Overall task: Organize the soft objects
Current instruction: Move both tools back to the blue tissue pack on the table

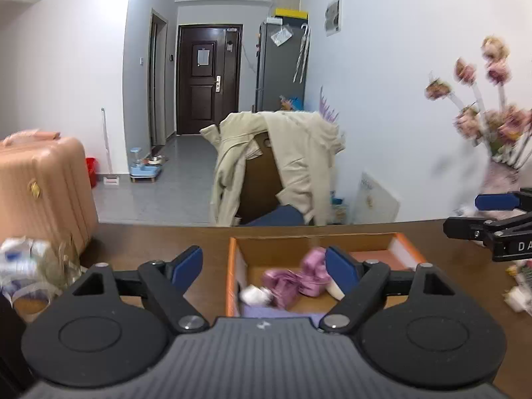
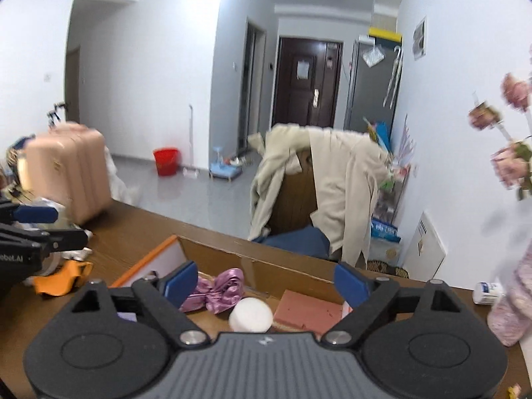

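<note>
Two grippers, both spread wide and holding nothing. We log the cardboard box (image 2: 252, 266) directly ahead of the right gripper (image 2: 266, 286) and just below its fingers; inside lie a pink satin bow (image 2: 216, 291), long axis left to right, a white round pad (image 2: 251, 314) nearest the gripper, and a pink sponge (image 2: 309, 309) to its right. Left gripper (image 1: 264, 267) faces the same box (image 1: 232, 266) slightly to its right. We judge the orange cloth (image 2: 63, 277), left of the right gripper on the table (image 2: 133, 229), nearer the left hand.
</note>
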`<state>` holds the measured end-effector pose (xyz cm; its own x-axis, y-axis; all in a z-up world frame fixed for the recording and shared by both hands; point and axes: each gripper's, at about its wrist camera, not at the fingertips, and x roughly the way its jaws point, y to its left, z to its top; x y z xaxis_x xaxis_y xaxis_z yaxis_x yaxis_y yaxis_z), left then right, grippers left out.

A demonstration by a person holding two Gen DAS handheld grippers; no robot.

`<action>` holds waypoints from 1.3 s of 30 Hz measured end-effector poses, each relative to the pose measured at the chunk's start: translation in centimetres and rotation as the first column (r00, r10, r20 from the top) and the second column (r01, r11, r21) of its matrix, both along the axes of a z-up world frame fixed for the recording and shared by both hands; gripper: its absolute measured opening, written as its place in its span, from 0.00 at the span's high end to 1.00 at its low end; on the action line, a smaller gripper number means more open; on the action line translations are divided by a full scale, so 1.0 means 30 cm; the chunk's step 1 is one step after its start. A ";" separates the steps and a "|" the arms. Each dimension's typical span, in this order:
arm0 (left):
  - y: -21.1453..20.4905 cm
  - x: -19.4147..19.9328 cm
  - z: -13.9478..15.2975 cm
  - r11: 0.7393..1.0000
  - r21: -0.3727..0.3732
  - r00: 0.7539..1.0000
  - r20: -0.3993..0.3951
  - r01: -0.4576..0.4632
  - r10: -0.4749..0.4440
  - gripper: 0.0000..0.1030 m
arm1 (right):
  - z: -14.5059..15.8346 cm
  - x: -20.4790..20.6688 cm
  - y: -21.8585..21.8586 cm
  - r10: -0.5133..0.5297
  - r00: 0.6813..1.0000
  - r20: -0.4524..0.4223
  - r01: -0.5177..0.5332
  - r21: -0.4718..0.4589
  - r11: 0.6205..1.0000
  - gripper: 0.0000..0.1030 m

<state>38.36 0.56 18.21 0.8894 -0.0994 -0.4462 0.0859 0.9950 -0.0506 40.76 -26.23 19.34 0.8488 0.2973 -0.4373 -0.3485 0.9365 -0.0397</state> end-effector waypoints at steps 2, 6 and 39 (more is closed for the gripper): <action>-0.021 -0.104 0.000 1.000 0.012 1.000 0.008 -0.003 0.003 0.19 | 0.006 -0.122 -0.031 0.007 0.999 0.040 -0.008 0.006 1.000 0.14; -0.047 -0.332 -0.023 1.000 -0.003 0.998 0.058 0.019 -0.019 0.12 | -0.040 -0.348 -0.080 0.028 0.997 0.068 -0.032 0.051 0.998 0.14; -0.392 -0.482 -0.415 0.916 -0.116 0.918 -0.059 0.385 -0.393 0.53 | -0.657 -0.604 -0.233 -0.025 0.955 -0.294 0.142 0.384 0.912 0.33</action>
<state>23.91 -11.19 5.75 0.7332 -0.4779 -0.4837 0.4565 0.8732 -0.1706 22.64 -33.23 -0.37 0.7400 0.4290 -0.5180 -0.2102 0.8791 0.4278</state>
